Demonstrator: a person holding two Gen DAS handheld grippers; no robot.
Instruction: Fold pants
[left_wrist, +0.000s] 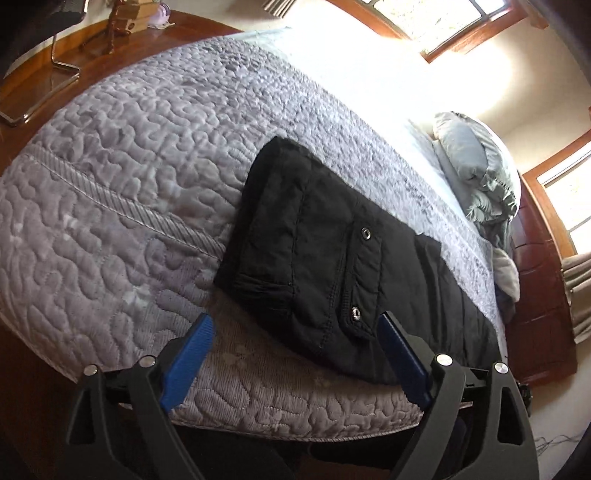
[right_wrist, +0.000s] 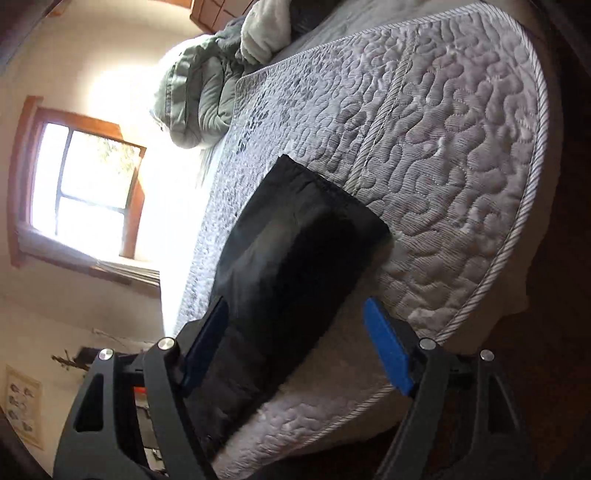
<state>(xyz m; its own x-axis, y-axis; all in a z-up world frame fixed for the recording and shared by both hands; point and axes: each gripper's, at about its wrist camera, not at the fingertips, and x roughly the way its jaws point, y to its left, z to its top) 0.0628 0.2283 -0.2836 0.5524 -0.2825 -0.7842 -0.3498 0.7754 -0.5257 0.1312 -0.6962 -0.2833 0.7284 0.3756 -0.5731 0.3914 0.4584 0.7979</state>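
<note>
Black pants (left_wrist: 321, 254) lie folded on the grey quilted mattress (left_wrist: 129, 158), near its edge. A pocket flap with two metal snaps (left_wrist: 365, 232) faces up. My left gripper (left_wrist: 295, 328) is open, its blue pads just short of the near edge of the pants, touching nothing. In the right wrist view the pants (right_wrist: 295, 258) stretch away from me over the mattress (right_wrist: 443, 140). My right gripper (right_wrist: 297, 317) is open, with the near end of the pants lying between its blue pads (right_wrist: 388, 347). The view is tilted sideways.
Crumpled grey-green bedding (left_wrist: 476, 158) and a white blanket (right_wrist: 266, 26) are piled at the head of the bed. A wooden headboard (left_wrist: 539, 280) stands beyond. A chair with a chrome frame (left_wrist: 55, 66) stands on the wooden floor. Bright windows (right_wrist: 85, 192) line the walls.
</note>
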